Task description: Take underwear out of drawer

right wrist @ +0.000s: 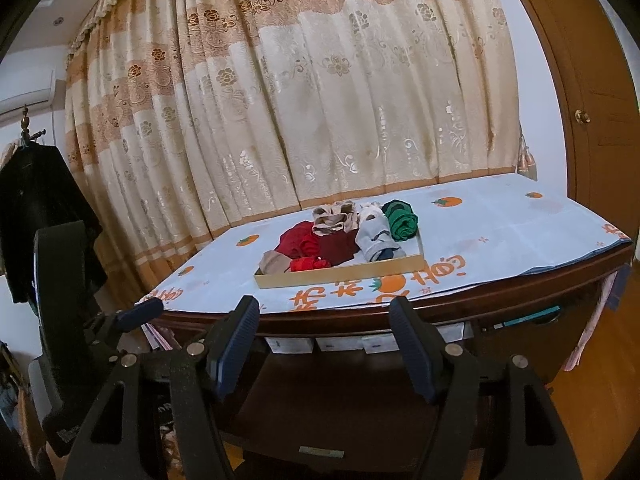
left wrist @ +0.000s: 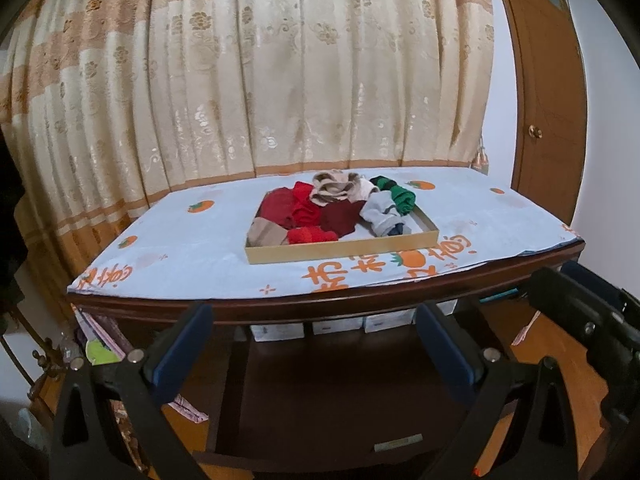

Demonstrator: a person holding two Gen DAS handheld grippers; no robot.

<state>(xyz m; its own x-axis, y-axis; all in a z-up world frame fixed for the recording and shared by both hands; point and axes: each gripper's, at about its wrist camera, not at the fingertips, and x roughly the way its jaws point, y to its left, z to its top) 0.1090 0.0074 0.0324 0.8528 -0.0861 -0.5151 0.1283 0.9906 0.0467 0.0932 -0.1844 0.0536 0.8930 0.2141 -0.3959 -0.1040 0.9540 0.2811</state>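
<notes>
Your left gripper [left wrist: 316,340] and right gripper [right wrist: 324,344] both hang released, short of the cloth-covered surface [left wrist: 192,248], where crumpled red, beige, grey and green underwear [left wrist: 332,208] fills the shallow tan cardboard drawer tray [left wrist: 340,249], so whichever garment you pick needs a clean pinch.

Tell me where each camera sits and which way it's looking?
Left wrist: on the left gripper, low before the table, facing the tray of underwear and curtain; own open fingers and the right gripper show.
Right wrist: on the right gripper, facing the same tray; open fingers and the left gripper show.
Shared: tray, table, curtain, door.
</notes>
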